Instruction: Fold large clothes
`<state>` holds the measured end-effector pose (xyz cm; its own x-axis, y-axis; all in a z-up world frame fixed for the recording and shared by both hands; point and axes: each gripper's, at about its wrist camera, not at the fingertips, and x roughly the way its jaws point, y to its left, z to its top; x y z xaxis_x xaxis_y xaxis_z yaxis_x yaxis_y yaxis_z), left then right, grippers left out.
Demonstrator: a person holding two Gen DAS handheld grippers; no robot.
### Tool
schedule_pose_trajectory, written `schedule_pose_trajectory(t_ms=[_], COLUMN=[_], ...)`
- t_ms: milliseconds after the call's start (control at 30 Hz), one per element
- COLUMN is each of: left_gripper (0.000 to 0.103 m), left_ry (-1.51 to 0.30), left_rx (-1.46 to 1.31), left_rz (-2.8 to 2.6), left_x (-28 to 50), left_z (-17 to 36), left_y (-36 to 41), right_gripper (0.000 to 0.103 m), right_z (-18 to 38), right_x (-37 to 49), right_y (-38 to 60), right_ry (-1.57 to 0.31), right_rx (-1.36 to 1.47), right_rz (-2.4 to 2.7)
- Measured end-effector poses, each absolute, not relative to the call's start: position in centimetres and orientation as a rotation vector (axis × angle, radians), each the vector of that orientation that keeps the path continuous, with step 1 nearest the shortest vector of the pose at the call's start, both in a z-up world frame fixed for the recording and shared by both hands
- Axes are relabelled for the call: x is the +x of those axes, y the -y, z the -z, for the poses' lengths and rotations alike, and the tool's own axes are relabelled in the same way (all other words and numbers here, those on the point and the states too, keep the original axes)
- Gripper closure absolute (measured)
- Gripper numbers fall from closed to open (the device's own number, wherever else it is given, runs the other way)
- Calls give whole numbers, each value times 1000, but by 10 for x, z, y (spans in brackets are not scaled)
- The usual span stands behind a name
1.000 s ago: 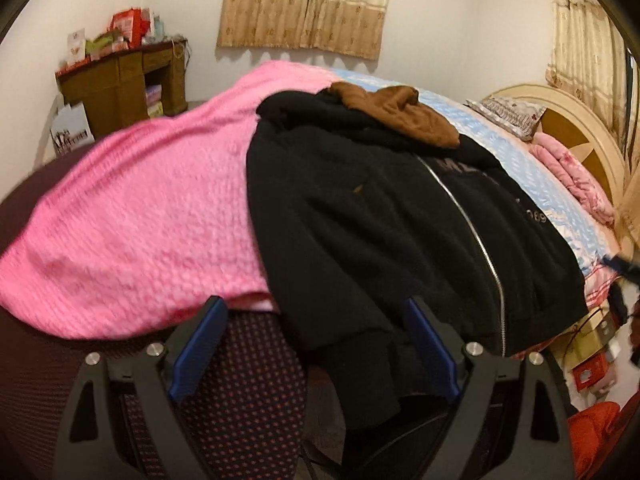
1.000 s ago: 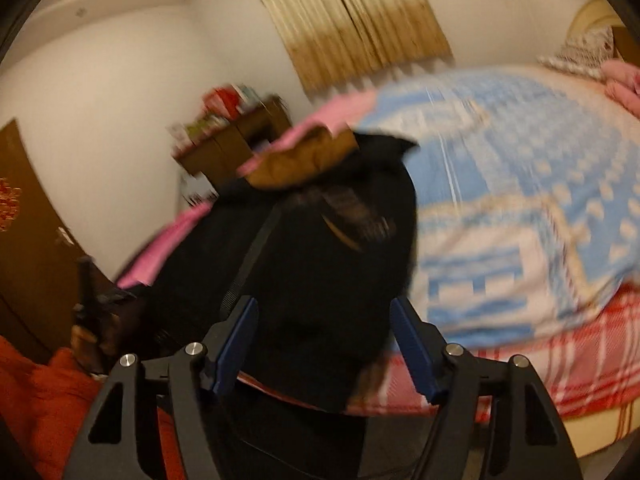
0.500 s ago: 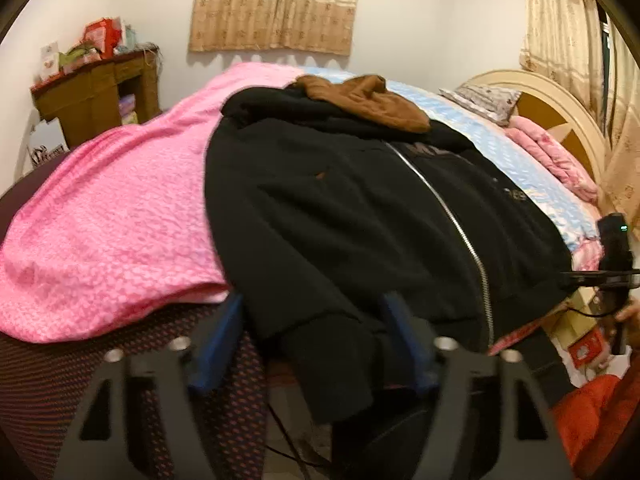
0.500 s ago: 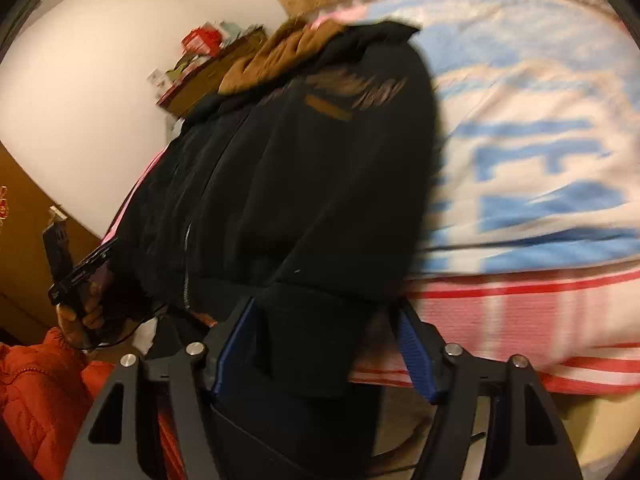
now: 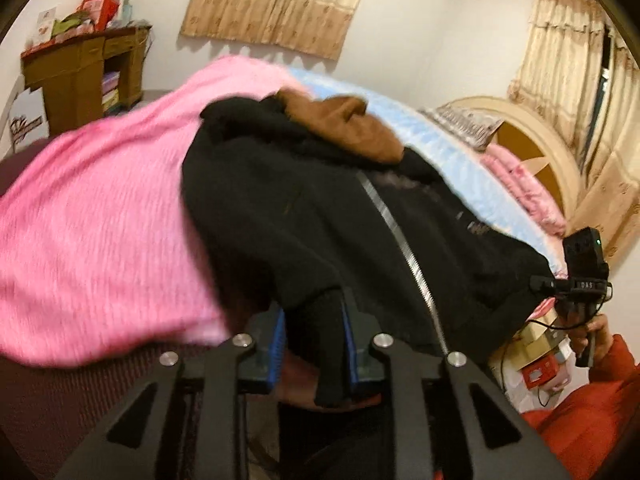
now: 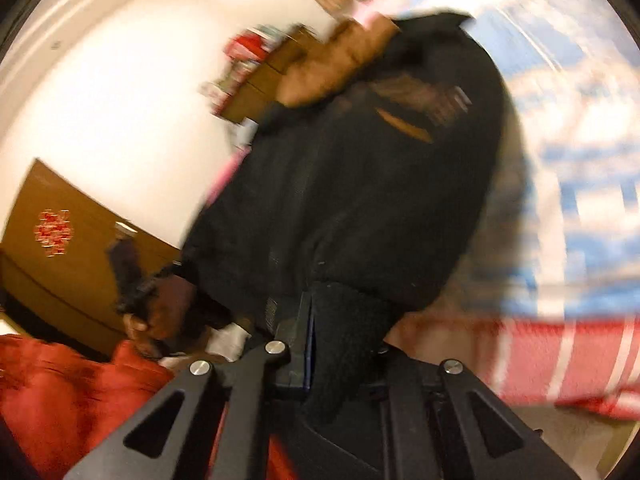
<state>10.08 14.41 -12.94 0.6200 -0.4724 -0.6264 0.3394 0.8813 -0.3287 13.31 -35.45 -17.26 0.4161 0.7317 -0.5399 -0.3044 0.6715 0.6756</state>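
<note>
Here the left gripper point(image 5: 312, 344) has its jaws closed narrow on one ribbed cuff of the black fleece zip jacket point(image 5: 320, 216), and the right gripper point(image 6: 340, 344) pinches the other cuff in the same way. The jacket lies front up on the bed, partly over the pink textured blanket point(image 5: 100, 216), with a silver zipper point(image 5: 400, 240) down the middle. Farther away its brown-lined hood point(image 5: 348, 128) is spread toward the beige curtains point(image 5: 280, 0).
</note>
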Motion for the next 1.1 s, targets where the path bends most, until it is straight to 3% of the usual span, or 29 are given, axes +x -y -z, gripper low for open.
schedule_pose_trajectory(t_ms=[200, 367, 467, 567, 600, 633, 833, 1100], left_gripper=[80, 78, 67, 38, 23, 16, 16, 17], left_ry=[-744, -770, -813, -715, -666, -611, -605, -782], left_rx=[-307, -344, -341, -305, -270, -215, 30, 133], left_rz=[470, 371, 308, 254, 237, 219, 271, 414], left_x=[168, 248, 282, 278, 272, 264, 273, 329], left_z=[88, 85, 85, 71, 66, 62, 83, 134], left_y=[-150, -146, -148, -159, -162, -165, -148, -111], right_gripper=[93, 94, 94, 94, 94, 94, 94, 93], right_z=[120, 125, 156, 185, 193, 193, 190, 194], right_x=[192, 265, 304, 325, 327, 327, 327, 336], right_y=[351, 371, 379, 377, 375, 376, 371, 373], right_ry=[-800, -734, -769, -818, -826, -826, -811, -812], right_rx=[533, 655, 709, 683, 680, 675, 637, 648], right_rz=[-737, -587, -449, -365, -358, -357, -380, -371])
